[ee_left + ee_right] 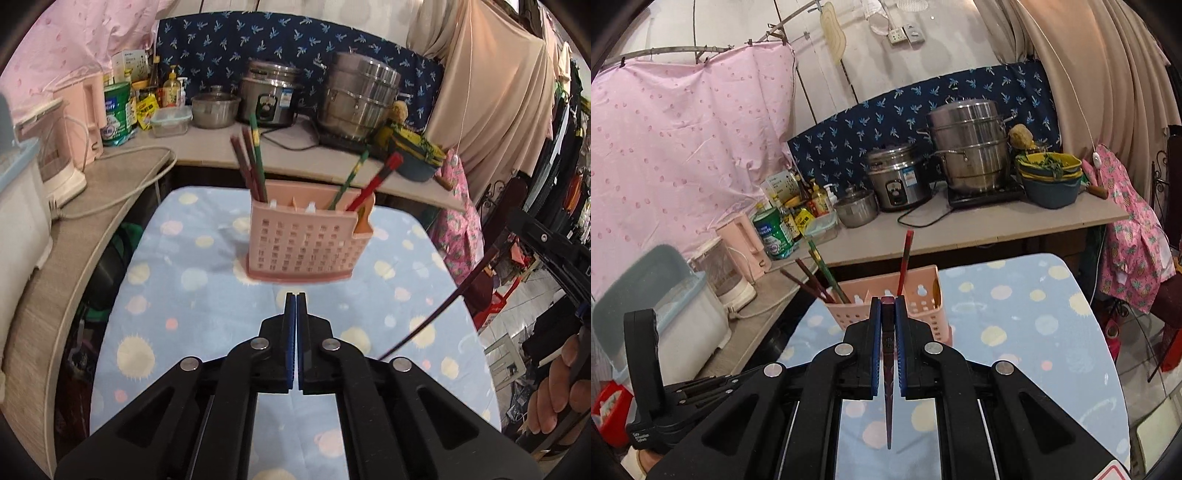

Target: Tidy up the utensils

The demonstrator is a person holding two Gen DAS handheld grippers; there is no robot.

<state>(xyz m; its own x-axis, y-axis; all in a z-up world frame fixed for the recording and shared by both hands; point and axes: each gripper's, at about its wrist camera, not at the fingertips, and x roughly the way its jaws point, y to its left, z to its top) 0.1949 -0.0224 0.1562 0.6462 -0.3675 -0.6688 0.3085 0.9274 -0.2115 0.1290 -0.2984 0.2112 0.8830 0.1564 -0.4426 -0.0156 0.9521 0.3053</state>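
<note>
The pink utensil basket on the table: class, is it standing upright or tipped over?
Upright. The pink utensil basket sits flat on its base on the spotted tablecloth, and the chopsticks inside it stick up out of its open top.

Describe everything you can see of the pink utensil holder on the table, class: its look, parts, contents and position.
The pink utensil holder looks like plastic: a rectangular basket with a grid of small square holes, standing upright on a darker pink base tray on the spotted blue tablecloth. It has separate compartments. Dark red and green chopsticks lean out of its left end; a green one and a red one slant from its right end. Neither gripper touches it.
</note>
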